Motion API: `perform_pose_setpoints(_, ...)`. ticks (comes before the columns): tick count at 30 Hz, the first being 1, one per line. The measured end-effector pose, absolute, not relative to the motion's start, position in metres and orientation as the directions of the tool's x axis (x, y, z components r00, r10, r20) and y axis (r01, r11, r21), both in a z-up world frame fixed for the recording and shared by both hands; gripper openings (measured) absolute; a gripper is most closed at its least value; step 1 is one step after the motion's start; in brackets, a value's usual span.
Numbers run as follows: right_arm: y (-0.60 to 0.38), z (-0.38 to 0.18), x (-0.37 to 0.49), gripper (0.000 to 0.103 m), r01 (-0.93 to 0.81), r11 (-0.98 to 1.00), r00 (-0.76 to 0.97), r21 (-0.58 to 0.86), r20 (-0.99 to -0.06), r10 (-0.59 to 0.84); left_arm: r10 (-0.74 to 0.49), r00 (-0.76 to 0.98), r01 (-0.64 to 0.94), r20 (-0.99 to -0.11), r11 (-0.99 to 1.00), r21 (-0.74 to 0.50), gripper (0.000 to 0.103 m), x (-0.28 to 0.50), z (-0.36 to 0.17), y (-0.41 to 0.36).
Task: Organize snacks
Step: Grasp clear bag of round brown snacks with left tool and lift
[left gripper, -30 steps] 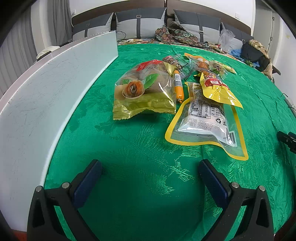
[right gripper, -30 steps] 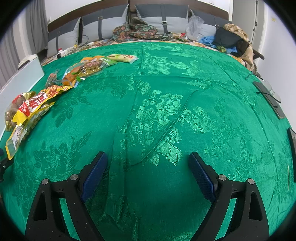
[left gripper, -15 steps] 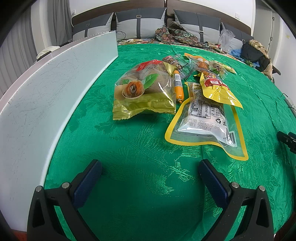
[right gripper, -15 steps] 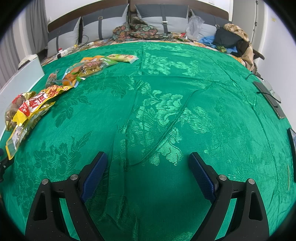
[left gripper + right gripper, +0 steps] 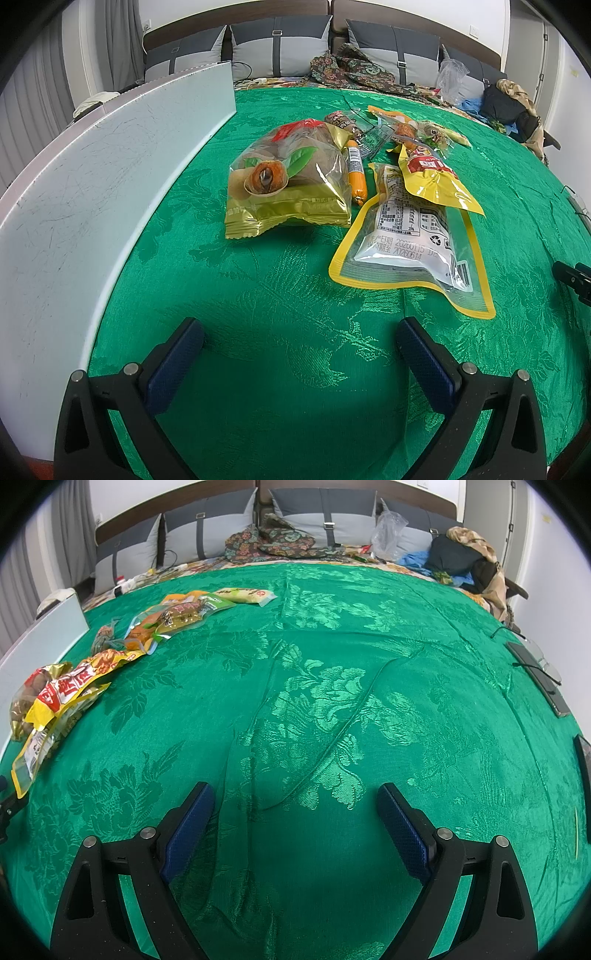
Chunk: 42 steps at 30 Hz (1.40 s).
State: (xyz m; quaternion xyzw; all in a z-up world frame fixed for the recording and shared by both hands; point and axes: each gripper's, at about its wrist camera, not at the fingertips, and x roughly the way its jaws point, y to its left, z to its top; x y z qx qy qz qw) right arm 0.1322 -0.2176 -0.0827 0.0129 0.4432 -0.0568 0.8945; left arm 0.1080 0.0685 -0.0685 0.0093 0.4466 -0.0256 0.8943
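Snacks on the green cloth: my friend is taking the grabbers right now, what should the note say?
Left gripper: open, empty, over the green cloth.
Right gripper: open, empty, over bare cloth.
Snacks sit in a loose pile beside the white board: gold-bottomed bag, orange sausage stick, yellow-edged clear pouch, yellow-red pouch, smaller packets behind.
Done: nothing sorted.
Left: everything.

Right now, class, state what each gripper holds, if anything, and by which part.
Nothing is held. The left gripper and the right gripper are both open over bare green cloth.
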Motion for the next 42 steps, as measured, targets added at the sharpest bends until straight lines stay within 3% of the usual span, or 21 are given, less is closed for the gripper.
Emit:
perform_pose_setpoints(18, -0.217, -0.083, 0.132, 0.092, 0.114, 0.993, 0.601, -0.027, -0.794, -0.09, -0.069, 0.571, 0.096, -0.818, 0.995, -0.017, 0.103, 0.11, -0.067, 0.069)
perform_pose_setpoints(21, -0.217, -0.083, 0.133, 0.092, 0.114, 0.993, 0.601, -0.027, -0.794, -0.09, -0.129, 0.535, 0.099, -0.835, 0.991, -0.089, 0.092, 0.111, -0.051, 0.08)
perform_pose_setpoints(25, -0.217, -0.083, 0.133, 0.092, 0.114, 0.993, 0.601, -0.027, -0.794, -0.091, -0.197, 0.626, 0.08, -0.754, 0.979, -0.189, 0.092, 0.128, 0.002, 0.098)
perform_pose_setpoints(27, -0.217, -0.083, 0.133, 0.092, 0.114, 0.993, 0.601, -0.027, -0.794, -0.091, -0.184, 0.632, 0.088, -0.753, 0.982, -0.166, 0.092, 0.149, 0.015, 0.097)
perform_pose_setpoints(31, -0.217, -0.083, 0.133, 0.092, 0.114, 0.993, 0.601, -0.026, -0.794, -0.09, -0.077, 0.519, 0.119, -0.851, 0.993, -0.017, 0.09, 0.208, -0.008, 0.082)
perform_pose_setpoints(32, -0.217, -0.083, 0.133, 0.092, 0.114, 0.993, 0.601, -0.026, -0.794, -0.09, -0.072, 0.474, 0.128, -0.878, 0.992, -0.012, 0.085, 0.219, -0.021, 0.08)
perform_pose_setpoints(34, -0.217, -0.083, 0.133, 0.092, 0.114, 0.993, 0.601, -0.026, -0.794, -0.09, -0.16, 0.429, 0.142, -0.889, 0.984, -0.108, 0.063, 0.226, -0.034, 0.081)
perform_pose_setpoints(39, -0.217, -0.083, 0.133, 0.093, 0.114, 0.993, 0.601, -0.026, -0.794, -0.09, -0.233, 0.483, 0.173, -0.844, 0.97, -0.169, 0.057, 0.202, -0.026, 0.041)
perform_pose_setpoints(42, -0.217, -0.083, 0.133, 0.093, 0.114, 0.993, 0.601, -0.026, -0.794, -0.09, -0.34, 0.474, 0.201, -0.812, 0.94, -0.276, 0.057, 0.189, -0.022, 0.004)
